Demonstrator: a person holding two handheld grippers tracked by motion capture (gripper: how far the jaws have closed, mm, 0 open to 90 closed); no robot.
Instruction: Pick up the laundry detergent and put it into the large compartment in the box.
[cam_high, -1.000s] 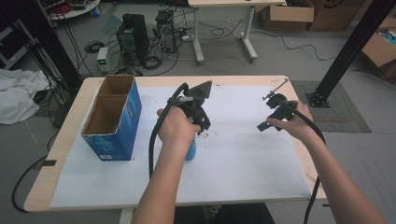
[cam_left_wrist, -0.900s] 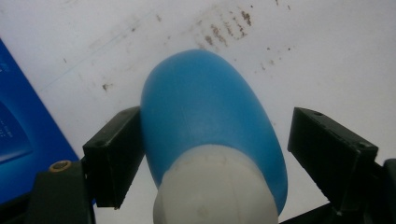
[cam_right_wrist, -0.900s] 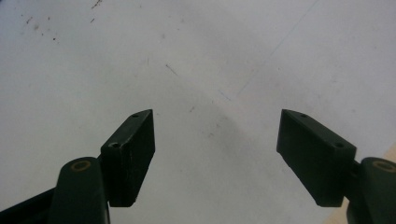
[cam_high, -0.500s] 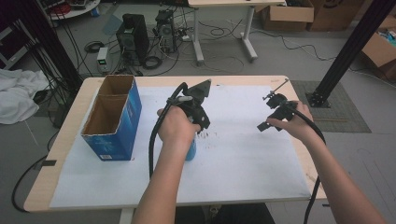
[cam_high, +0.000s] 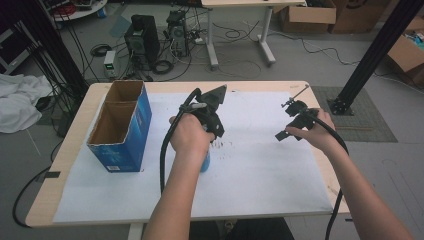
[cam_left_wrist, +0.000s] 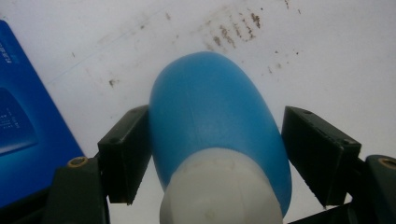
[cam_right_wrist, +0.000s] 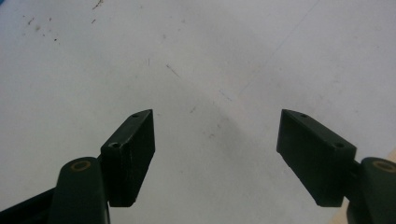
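A blue bottle (cam_left_wrist: 210, 116) with a white cap lies on the white paper and pokes out under the left hand (cam_high: 205, 162). My left gripper (cam_left_wrist: 217, 114) points down over it, its jaws either side of the blue body. They have just been closing. One pad (cam_left_wrist: 128, 154) touches the bottle, and a narrow gap remains at the other pad (cam_left_wrist: 313, 154). From above, the left gripper (cam_high: 206, 150) is at the table's middle. My right gripper (cam_high: 290, 129) hovers over bare paper toward the right edge, open, with nothing between its jaws (cam_right_wrist: 217, 116).
An open blue cardboard box (cam_high: 120, 135) stands on the left of the table, close to the bottle. White paper (cam_high: 260, 170) covers the wooden table (cam_high: 65, 150). Brown smudges (cam_left_wrist: 233, 32) mark the paper just beyond the bottle.
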